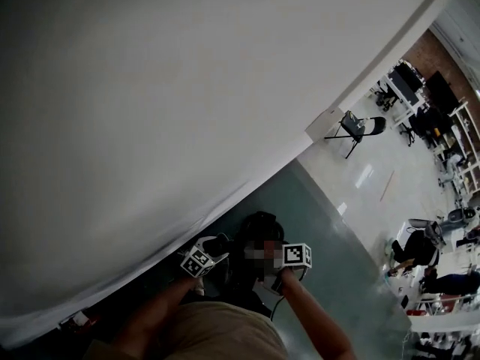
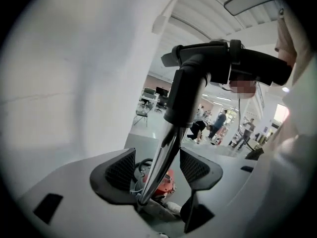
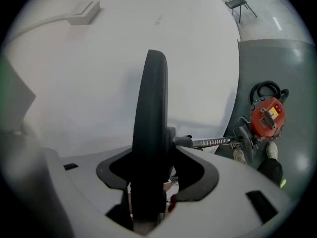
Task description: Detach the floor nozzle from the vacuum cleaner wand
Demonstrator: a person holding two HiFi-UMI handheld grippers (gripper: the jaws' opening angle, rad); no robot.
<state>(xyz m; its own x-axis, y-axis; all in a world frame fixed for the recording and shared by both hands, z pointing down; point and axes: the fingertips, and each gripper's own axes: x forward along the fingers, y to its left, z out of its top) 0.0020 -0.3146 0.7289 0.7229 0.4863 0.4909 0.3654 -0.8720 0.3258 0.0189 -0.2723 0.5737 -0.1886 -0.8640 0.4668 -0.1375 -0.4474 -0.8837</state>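
Floor nozzle (image 3: 150, 133), held up before the white wall (image 3: 99, 73) and joined to the chrome wand (image 2: 161, 162), is judged rigid, light plastic, best taken across its flat body, with the slick wand braced near the joint. The fingers of the right gripper (image 3: 156, 173) are clamped on the nozzle's edge. Those of the left gripper (image 2: 157, 168), part-spread, are closed on the wand.
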